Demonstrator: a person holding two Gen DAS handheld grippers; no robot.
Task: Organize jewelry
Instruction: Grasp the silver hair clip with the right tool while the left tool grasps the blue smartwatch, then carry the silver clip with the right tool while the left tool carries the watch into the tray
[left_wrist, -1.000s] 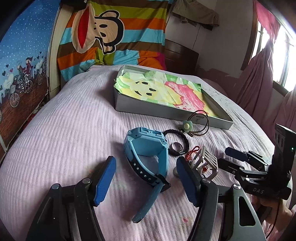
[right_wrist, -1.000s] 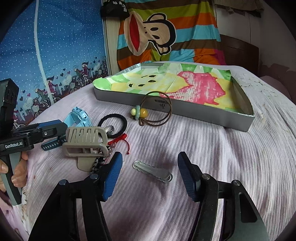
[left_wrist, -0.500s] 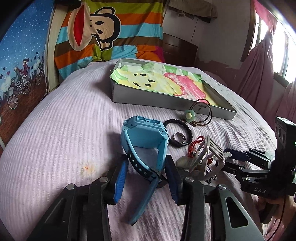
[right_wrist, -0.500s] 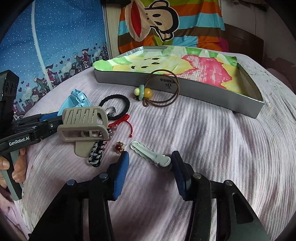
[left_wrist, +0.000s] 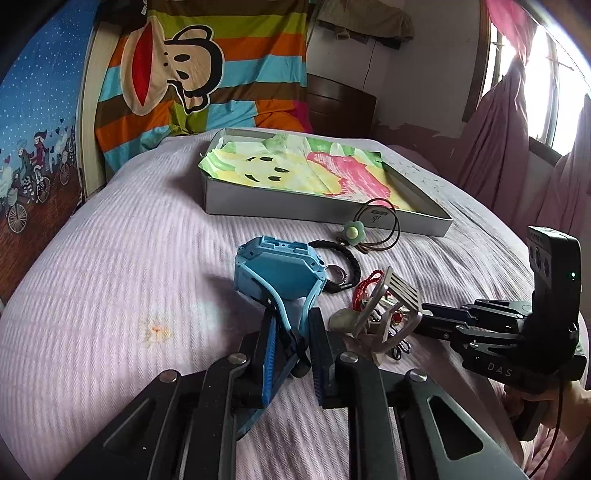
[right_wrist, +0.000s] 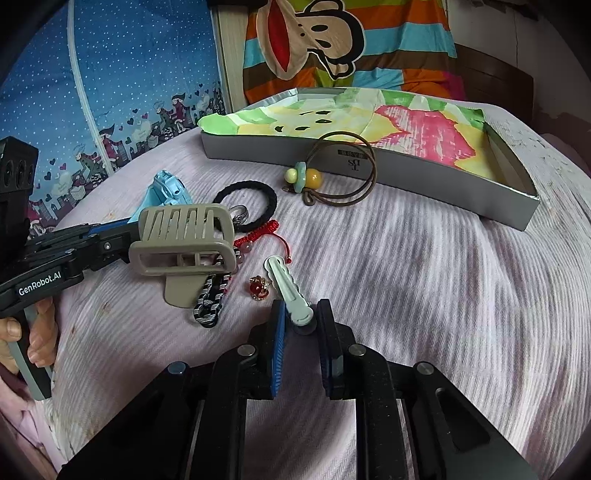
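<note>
Blue watch (left_wrist: 275, 271) strap sits clamped in your left gripper (left_wrist: 291, 354) mid-bed; your right gripper (right_wrist: 300, 325) pinches the clip's (right_wrist: 290, 291) end, which could pivot loose when lifted toward the box (right_wrist: 406, 164).

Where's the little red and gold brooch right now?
In the right wrist view, the red and gold brooch lies on the bedspread, just left of the pale green hair clip and right of the striped clip.

Lilac ribbed bedspread (left_wrist: 110, 280) w/ small orange stain (left_wrist: 157, 329), striped monkey-print blanket (left_wrist: 192, 70) at headboard, blue starry cartoon wall covering (right_wrist: 110, 81), pink curtain (left_wrist: 517, 122) hung by window.
</note>
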